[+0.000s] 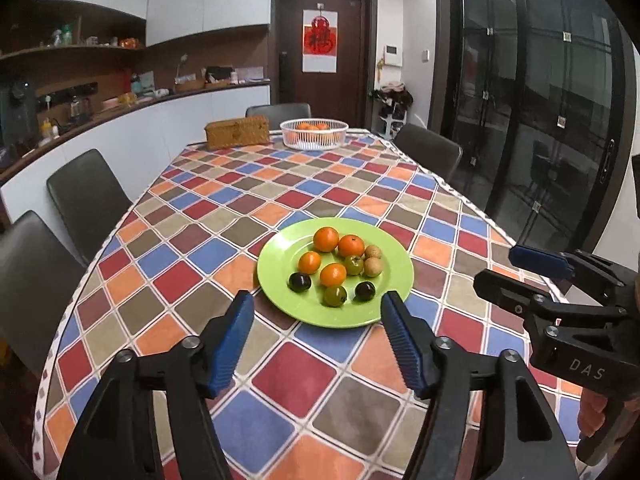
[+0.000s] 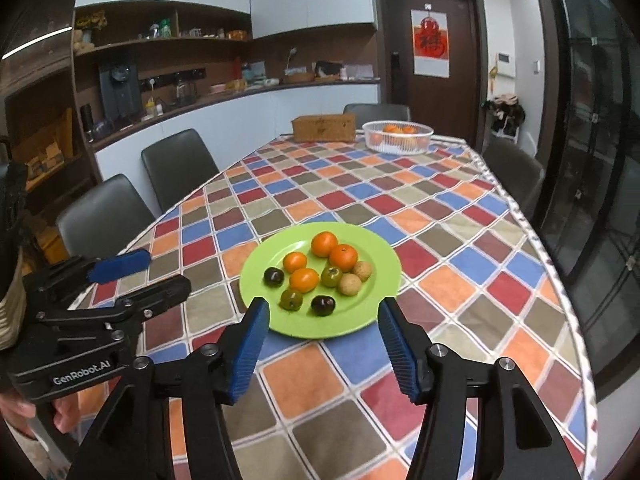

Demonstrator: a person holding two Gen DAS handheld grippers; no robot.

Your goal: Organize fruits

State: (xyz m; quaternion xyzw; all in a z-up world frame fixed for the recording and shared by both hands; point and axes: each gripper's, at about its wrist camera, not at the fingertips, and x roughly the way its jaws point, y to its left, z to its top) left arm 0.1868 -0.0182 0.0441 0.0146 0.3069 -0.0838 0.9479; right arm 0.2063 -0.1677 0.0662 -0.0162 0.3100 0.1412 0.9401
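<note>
A green plate (image 1: 280, 280) (image 2: 384, 276) sits on the checkered tablecloth and holds several fruits: oranges (image 1: 325, 239) (image 2: 324, 243), green persimmon-like fruits (image 1: 335, 295) (image 2: 291, 299), dark plums (image 1: 299, 282) (image 2: 323, 305) and tan longans (image 1: 373, 267) (image 2: 350, 284). My left gripper (image 1: 318, 300) is open and empty just short of the plate's near rim. My right gripper (image 2: 320, 306) is open and empty, also just short of the near rim. Each gripper shows at the side of the other's view, the right one (image 1: 520, 276) and the left one (image 2: 156, 276).
A white basket (image 1: 314, 133) (image 2: 398, 136) with oranges and a woven box (image 1: 237, 131) (image 2: 324, 128) stand at the table's far end. Dark chairs (image 1: 86, 196) (image 2: 180, 168) line the left side and far end. The table edge (image 2: 560, 280) runs along the right.
</note>
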